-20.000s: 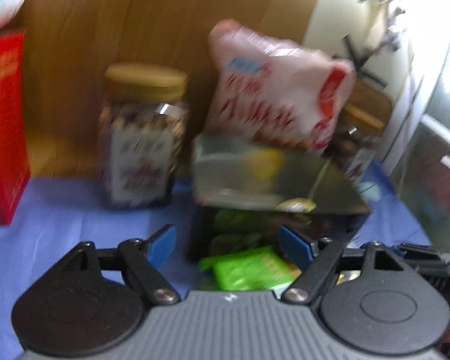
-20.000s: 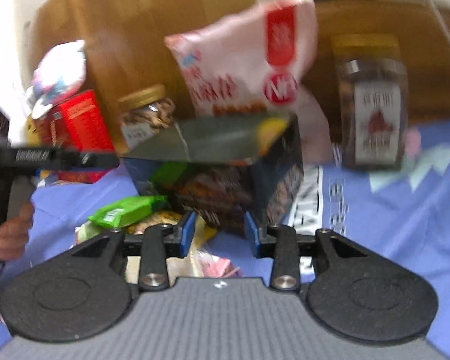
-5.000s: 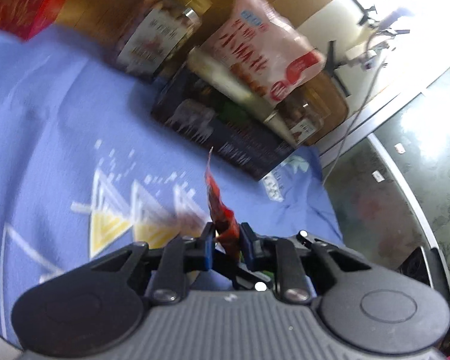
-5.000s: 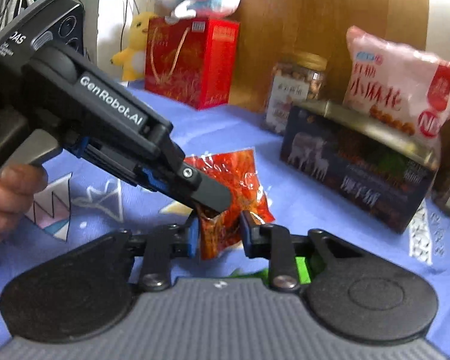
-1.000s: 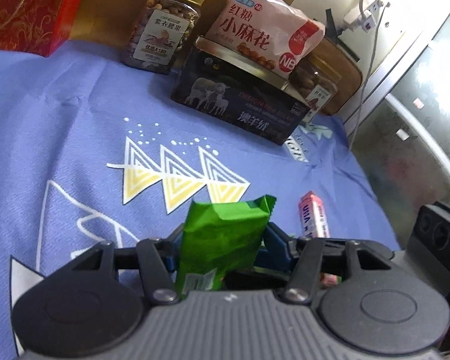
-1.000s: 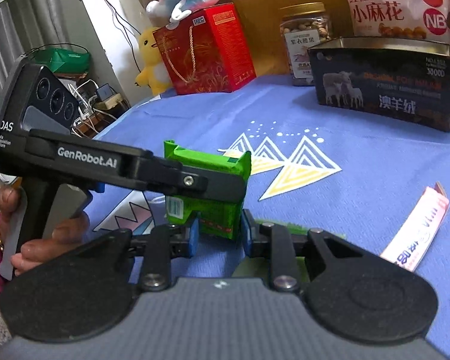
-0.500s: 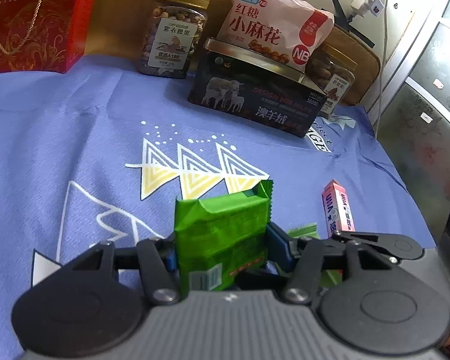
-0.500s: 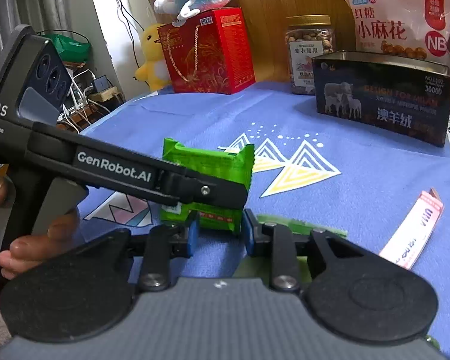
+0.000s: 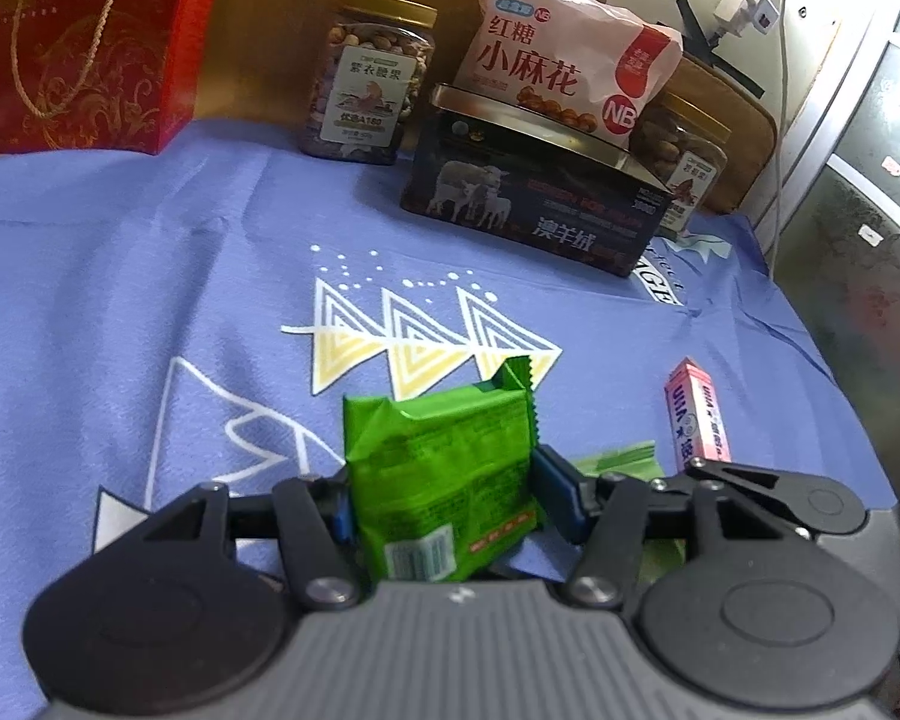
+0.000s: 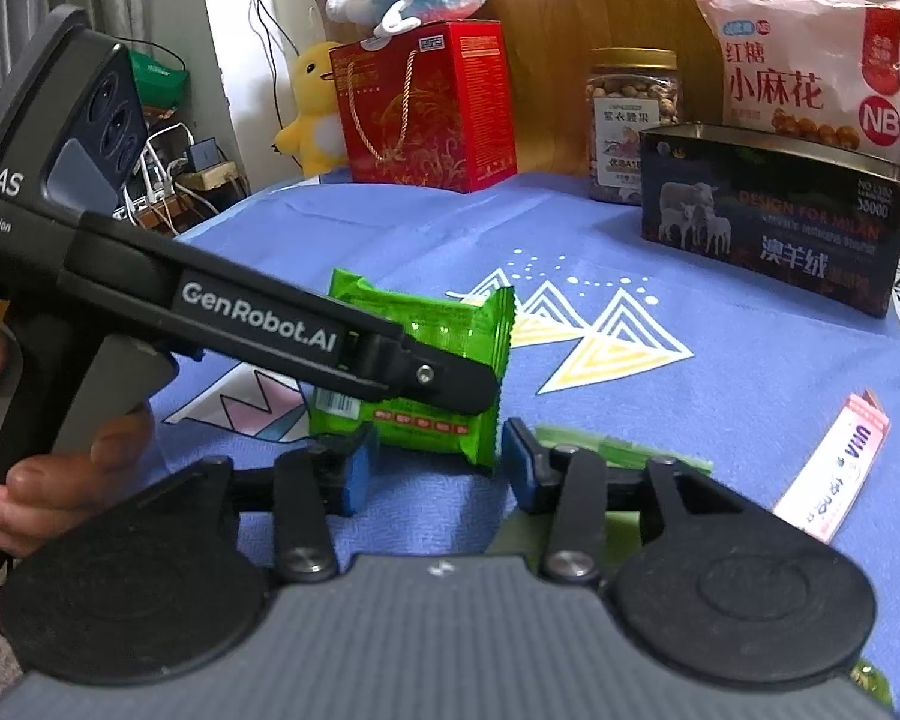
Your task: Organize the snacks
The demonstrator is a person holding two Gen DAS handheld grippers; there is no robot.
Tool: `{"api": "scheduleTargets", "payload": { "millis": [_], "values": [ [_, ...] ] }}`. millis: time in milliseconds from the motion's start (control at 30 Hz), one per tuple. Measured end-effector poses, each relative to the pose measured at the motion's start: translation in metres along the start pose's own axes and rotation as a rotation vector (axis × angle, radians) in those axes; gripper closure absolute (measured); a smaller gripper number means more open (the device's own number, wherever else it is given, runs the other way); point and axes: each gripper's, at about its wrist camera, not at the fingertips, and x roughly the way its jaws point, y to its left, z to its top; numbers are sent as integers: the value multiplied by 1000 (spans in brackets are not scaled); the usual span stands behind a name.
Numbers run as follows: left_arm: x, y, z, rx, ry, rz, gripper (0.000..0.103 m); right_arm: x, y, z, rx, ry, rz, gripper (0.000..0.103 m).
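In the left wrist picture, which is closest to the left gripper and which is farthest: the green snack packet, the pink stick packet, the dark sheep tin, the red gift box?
1. green snack packet, between the left gripper fingers.
2. pink stick packet, lying to the right.
3. dark sheep tin, farther back, centre-right.
4. red gift box, far back left.

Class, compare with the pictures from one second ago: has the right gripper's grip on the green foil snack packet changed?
Yes. The right gripper has just been opening; its pads now stand clear of the green foil snack packet, which the left gripper holds.
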Motion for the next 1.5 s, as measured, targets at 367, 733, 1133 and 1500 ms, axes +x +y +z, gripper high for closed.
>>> {"api": "scheduleTargets", "payload": {
  "millis": [367, 733, 1133, 1500],
  "values": [
    [-2, -1, -1, 15, -11, 27, 44, 3, 6, 1, -18, 2, -24, 51],
    [-15, 34, -5, -96, -30, -99, 44, 8, 17, 1, -96, 11, -54, 32],
    [-12, 38, -6, -91, -30, -126, 64, 28, 24, 13, -164, 75, -37, 33],
    [-12, -2, 51, 55, -83, -199, 71, 0, -8, 34, -63, -56, -81, 73]
  ]
}}
